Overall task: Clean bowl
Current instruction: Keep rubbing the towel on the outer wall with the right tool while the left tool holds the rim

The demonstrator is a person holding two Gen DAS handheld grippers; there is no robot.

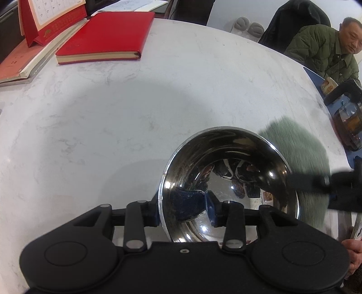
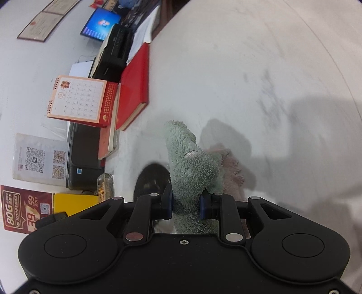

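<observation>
Gripping the near rim of the steel bowl, the left gripper has one blue-padded finger inside the bowl and the other outside its wall, clamped on the metal. The bowl sits directly ahead of this tool, tilted so its shiny inside faces the camera, above the pale marble table. To the tool's right, the green cloth shows blurred just beyond the bowl's far right edge, with the dark shape of the right gripper reaching in beside it. Far ahead and to the left lie a red notebook and a desk calendar; far right stands a glass teapot, and a seated person in a green jacket is beyond the table's edge.

From the right wrist view, the right gripper is clenched on the green cloth, which stands up between its fingers and flops forward. A dark rounded shape, too blurred to identify, sits just left of the fingers. Further left ahead are the red notebook and calendar.
</observation>
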